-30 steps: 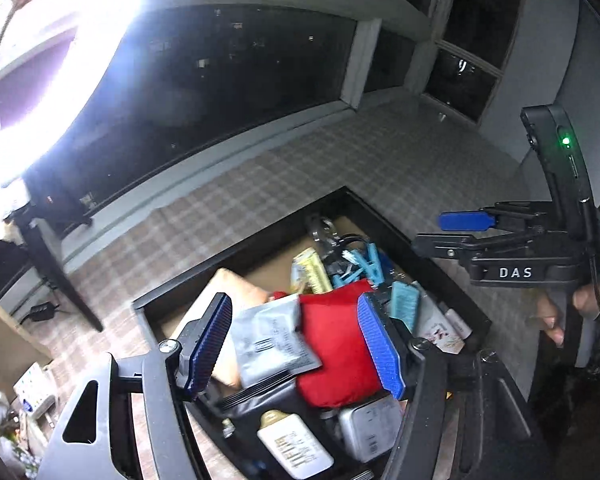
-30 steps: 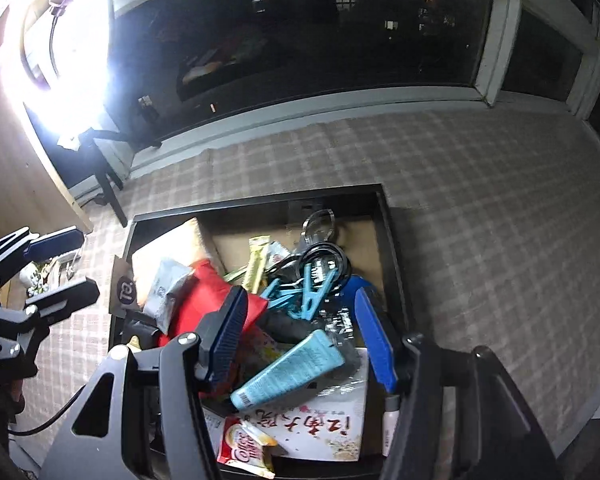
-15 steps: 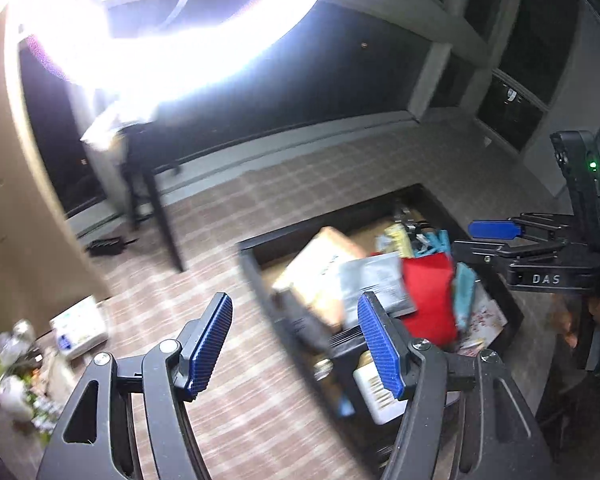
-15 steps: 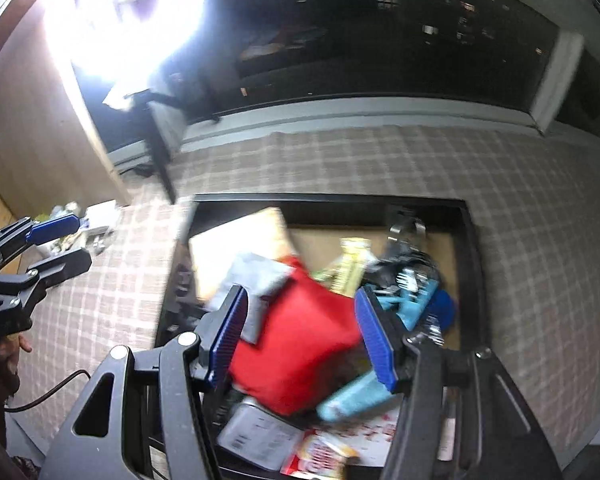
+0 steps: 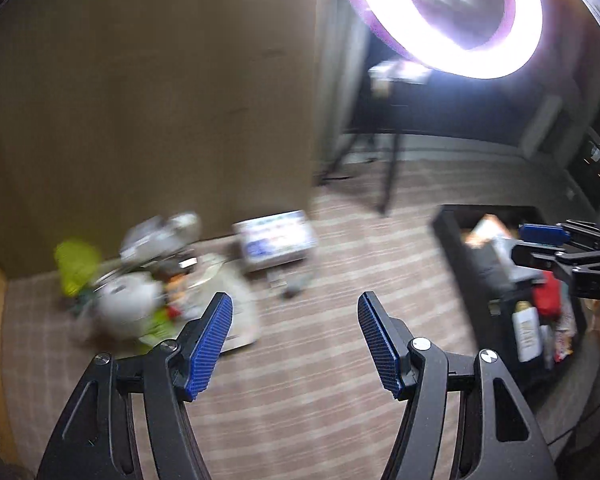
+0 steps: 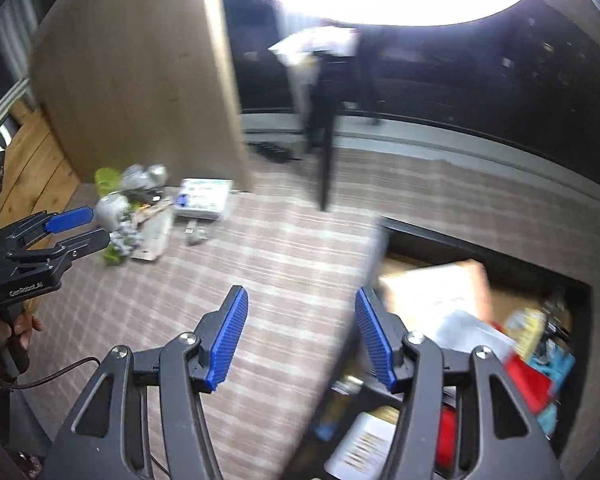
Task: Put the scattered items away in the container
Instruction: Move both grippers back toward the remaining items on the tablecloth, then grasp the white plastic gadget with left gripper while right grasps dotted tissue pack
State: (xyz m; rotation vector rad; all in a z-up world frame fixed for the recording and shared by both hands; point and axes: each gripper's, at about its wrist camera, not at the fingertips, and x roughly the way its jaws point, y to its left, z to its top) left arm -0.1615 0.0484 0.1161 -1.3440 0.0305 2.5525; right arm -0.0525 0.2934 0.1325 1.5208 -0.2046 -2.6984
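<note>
- Left hand-held gripper (image 5: 296,340): jaws apart, nothing between them.
- Right hand-held gripper (image 6: 300,340): released, empty too.
- Scattered items (image 5: 148,280), blurred heap, left of frame.
- Black container (image 6: 480,256), lower right, partly hidden.

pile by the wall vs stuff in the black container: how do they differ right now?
The loose pile lies spread on the checked cloth at the wooden panel's foot; the container's contents are heaped inside the black container. The pile reads mostly white and lime green; the contents include red, teal and tan pieces. The pile sits off to the left, the contents right beside the right gripper. Both are motion-blurred mixed small goods, and neither is gripped.
</note>
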